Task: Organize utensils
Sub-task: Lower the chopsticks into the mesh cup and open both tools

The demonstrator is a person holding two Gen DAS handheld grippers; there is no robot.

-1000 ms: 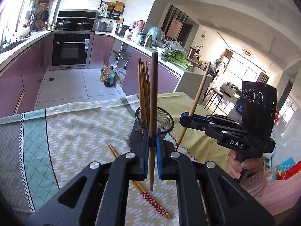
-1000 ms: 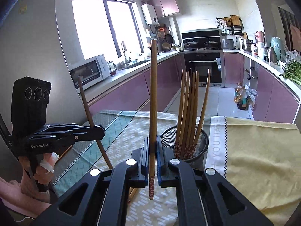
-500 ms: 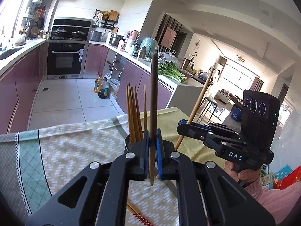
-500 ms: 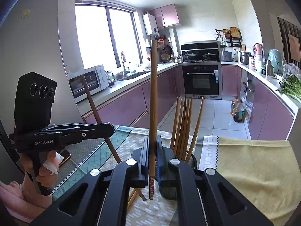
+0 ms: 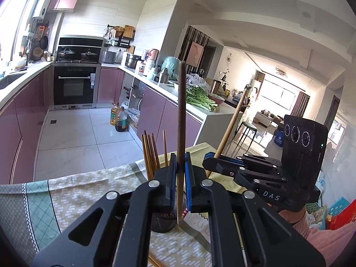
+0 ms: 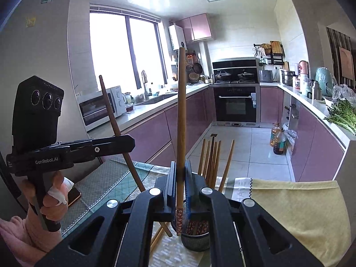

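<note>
- Two chopsticks are carried at this moment, one per gripper. In the left wrist view, the left gripper (image 5: 181,178) is seen clenched on a dark chopstick (image 5: 180,120) held nearly upright, its lower tip hanging just over the near rim of the mesh holder (image 5: 161,224).
- Several chopsticks (image 5: 151,153) are already stood in that holder, just left of the held one. The right gripper (image 5: 211,166) is seen at the right, a lighter chopstick (image 5: 231,129) slanting up from its closed jaws.
- Compared with a second ago, more floor and less worktop (image 5: 73,191) is shown, and the holder has sunk behind the jaws: both grippers have been lifted.
- In the right wrist view, the right gripper (image 6: 181,187) is shown gripping its patterned-end chopstick (image 6: 180,115) upright, just left of the mesh holder (image 6: 195,240) and its bundle (image 6: 211,158).
- The left gripper (image 6: 131,141) is seen at the far left, its stick (image 6: 115,124) tilted. At least one loose chopstick (image 6: 155,240) is left lying on the cloth beside the holder.
- The lift is judged to be clearance for dropping both sticks into the holder; neither has been released yet.
</note>
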